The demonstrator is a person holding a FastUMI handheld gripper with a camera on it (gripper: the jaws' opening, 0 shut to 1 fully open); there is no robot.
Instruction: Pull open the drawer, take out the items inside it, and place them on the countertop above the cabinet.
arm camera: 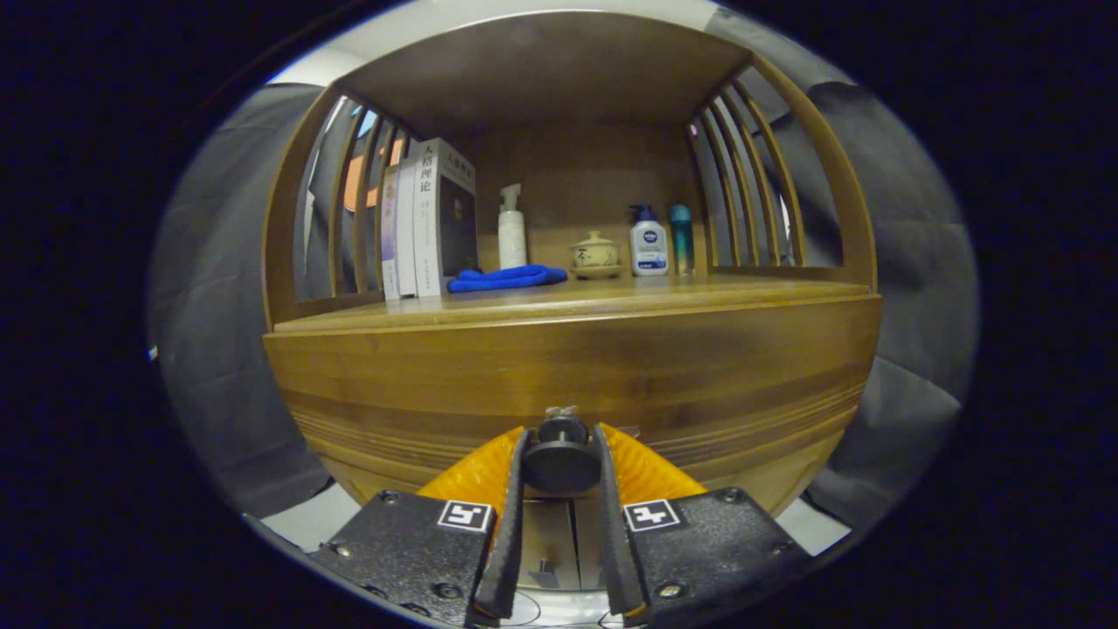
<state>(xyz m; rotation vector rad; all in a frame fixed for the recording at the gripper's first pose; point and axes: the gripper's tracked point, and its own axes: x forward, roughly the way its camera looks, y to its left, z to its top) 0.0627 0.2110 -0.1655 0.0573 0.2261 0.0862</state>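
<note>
A wooden cabinet fills the view, its drawer front (568,367) close ahead of me. A round dark knob (561,461) juts from the drawer front, low at its middle. My gripper (561,459) is shut on that knob, one finger pressing each side of it. The drawer's inside is hidden. Above the drawer front runs the wooden countertop (699,293), at about eye level.
On the countertop stand upright books (432,218) at the left, a blue cloth (507,278), a white pump bottle (512,229), a small lidded ceramic pot (596,253), a white-and-blue lotion bottle (648,242) and a teal bottle (681,229). Slatted wooden sides and a top panel enclose the shelf.
</note>
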